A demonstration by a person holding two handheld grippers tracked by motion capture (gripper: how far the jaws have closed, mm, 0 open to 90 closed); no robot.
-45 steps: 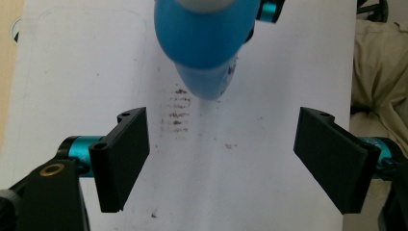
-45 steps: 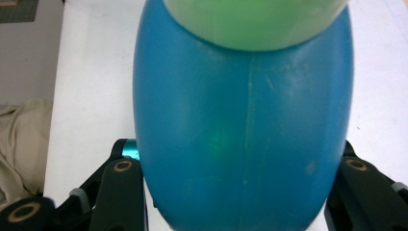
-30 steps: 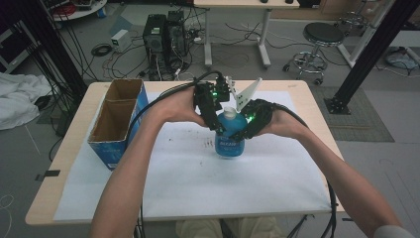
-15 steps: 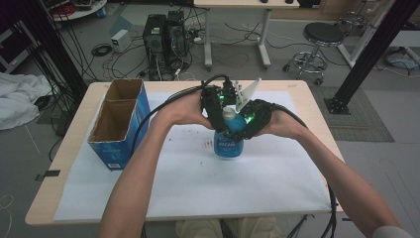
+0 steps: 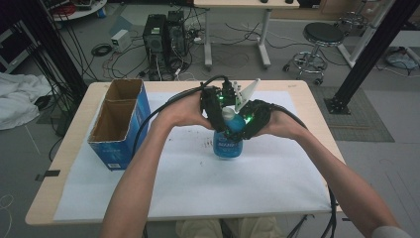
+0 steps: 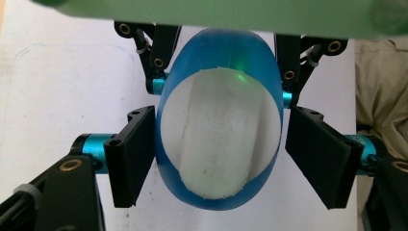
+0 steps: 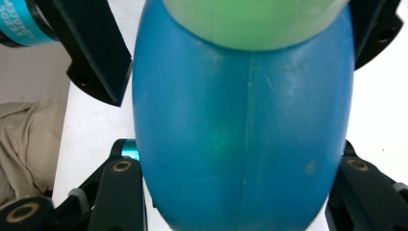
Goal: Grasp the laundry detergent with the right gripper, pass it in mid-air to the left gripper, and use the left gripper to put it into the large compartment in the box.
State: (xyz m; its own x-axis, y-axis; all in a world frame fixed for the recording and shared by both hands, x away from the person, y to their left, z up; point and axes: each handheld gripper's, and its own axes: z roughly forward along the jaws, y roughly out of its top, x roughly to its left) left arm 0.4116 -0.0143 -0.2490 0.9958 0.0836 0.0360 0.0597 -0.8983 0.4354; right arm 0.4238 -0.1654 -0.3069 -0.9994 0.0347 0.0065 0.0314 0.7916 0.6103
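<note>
Blue plastic, with a white cap, the bottle (image 5: 228, 143) stands upright on the white sheet (image 5: 198, 183) that covers the desk (image 5: 64, 163), about midway between the left and right edges and nearer the far edge. The left gripper (image 5: 216, 102) comes down on the cap from the left; in the left gripper view its fingers (image 6: 131, 159) stand spread on either side of the bottle's top, the left one touching it, the right one apart. The right gripper (image 5: 251, 120) meets the bottle's shoulder from the right; in the right gripper view the blue body sits between its jaws, but whether they press it I cannot tell. A blue open-topped cardboard box (image 5: 119, 124) stands near the desk's left edge.
</note>
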